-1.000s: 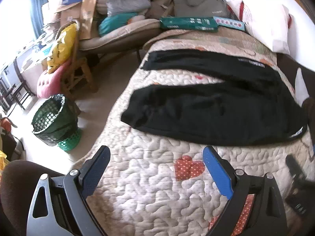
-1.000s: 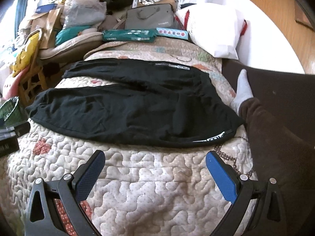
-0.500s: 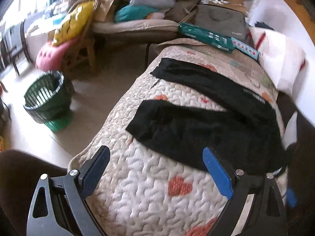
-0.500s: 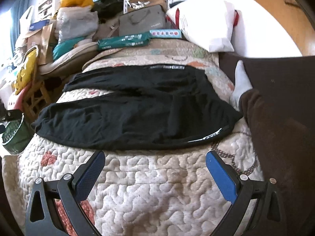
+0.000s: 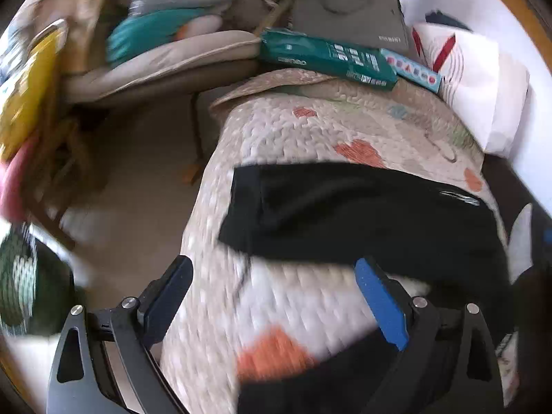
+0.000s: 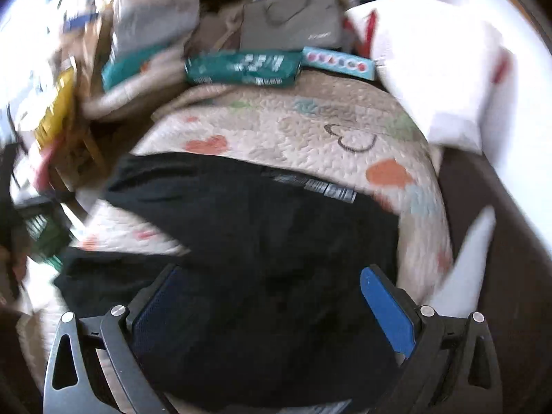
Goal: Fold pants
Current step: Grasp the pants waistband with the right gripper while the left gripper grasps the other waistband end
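While both views are smeared by blur, the main items can be read. My left tongs [image 5: 272,296] are spread wide, pinching nothing; their 2 blue pads [image 5: 379,302] frame bare quilt [image 5: 293,131] just short of the black pants [image 5: 362,214]. My right tongs [image 6: 269,305] are likewise spread and pinch nothing, with the pants [image 6: 262,241] filling the space between their fingers (whether a pad touches the cloth, I cannot tell).

The pants lie flat across the near half of the quilted bed, 1 leg end close to its left edge, the other leg partly visible nearer the tongs. A strip of white lettering [image 6: 327,189] marks the far side of the garment in the right view.

At the far edge of the bed rest a green box [image 5: 327,58] and, just beside it, a light blue box [image 5: 412,70]. A white pillow [image 5: 483,86] sits at the far right corner. A grey bag [image 6: 293,20] stands behind the boxes. Left of the bed, a green basket [image 5: 24,279] is on the floor.
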The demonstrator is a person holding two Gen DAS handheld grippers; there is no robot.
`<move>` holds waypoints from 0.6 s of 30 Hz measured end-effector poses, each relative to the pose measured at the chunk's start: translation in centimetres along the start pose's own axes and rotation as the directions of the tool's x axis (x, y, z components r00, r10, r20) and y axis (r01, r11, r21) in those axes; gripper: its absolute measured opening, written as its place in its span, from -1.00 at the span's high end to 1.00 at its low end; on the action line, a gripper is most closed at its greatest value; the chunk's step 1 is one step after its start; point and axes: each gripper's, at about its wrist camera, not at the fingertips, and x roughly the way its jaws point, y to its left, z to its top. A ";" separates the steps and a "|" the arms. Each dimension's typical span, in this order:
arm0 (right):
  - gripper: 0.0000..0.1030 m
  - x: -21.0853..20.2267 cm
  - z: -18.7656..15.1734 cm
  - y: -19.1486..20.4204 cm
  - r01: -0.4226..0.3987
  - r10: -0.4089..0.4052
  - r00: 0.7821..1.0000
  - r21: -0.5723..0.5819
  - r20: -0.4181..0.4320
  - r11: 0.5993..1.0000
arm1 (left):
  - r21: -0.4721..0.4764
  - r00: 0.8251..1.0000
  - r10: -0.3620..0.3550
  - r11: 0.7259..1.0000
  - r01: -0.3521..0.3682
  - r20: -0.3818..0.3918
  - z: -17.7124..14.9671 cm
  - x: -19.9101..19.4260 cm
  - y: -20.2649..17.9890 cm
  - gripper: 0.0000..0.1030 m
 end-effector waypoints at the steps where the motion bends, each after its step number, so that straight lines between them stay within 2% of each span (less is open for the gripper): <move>1: -1.00 2.8 1.9 -1.4 0.020 -0.021 0.999 -0.044 -0.028 0.999 | 0.019 1.000 0.003 1.000 -0.003 0.006 1.1 1.2 0.1 -0.85; 4: -1.00 8.1 5.1 -4.8 0.060 -0.061 0.998 -0.040 -0.030 0.997 | 0.017 0.999 -0.025 1.000 0.025 0.020 4.4 4.8 0.6 -0.85; 8: -1.00 13.9 7.6 -8.1 -0.014 0.017 0.998 0.053 -0.061 0.999 | 0.043 0.999 -0.039 0.998 0.040 -0.031 7.8 10.5 0.3 -0.85; 12: -0.99 18.2 8.9 -8.3 -0.077 0.075 0.993 -0.013 -0.092 0.997 | 0.161 0.997 -0.033 0.986 0.044 -0.072 8.7 13.5 -1.4 -0.85; 15: -0.95 20.5 9.0 -8.3 -0.104 0.096 0.988 -0.063 -0.120 0.993 | 0.288 0.989 -0.023 0.956 0.065 -0.148 8.1 15.5 -3.3 -0.84; 17: -0.93 21.6 8.9 -8.4 -0.120 0.108 0.984 -0.077 -0.141 0.990 | 0.340 0.985 -0.014 0.938 0.072 -0.170 7.4 16.2 -4.1 -0.77; 18: -0.92 22.1 8.9 -8.4 -0.131 0.119 0.982 -0.078 -0.149 0.988 | 0.338 0.986 -0.028 0.937 0.083 -0.164 7.3 16.1 -4.1 -0.56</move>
